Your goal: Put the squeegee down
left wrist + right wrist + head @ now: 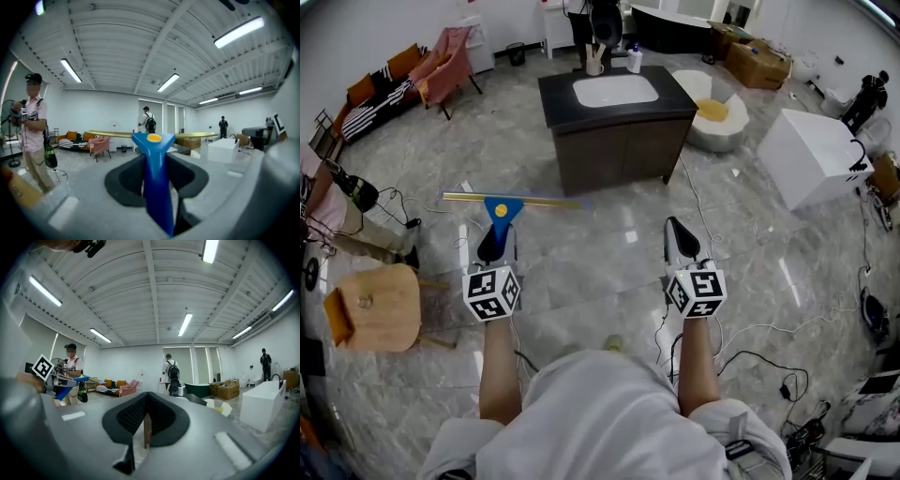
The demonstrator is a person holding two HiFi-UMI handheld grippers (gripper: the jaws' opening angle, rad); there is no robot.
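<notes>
Squeegee (503,207): blue wedge handle, thin yellow bar, in left claw (494,236); right claw (676,227) closed.

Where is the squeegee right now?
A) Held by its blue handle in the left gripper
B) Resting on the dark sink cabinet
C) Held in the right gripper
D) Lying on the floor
A: the left gripper view shows the squeegee with its blue handle clamped between the fingers of the left gripper, while the right gripper is shut with nothing in it.
</notes>
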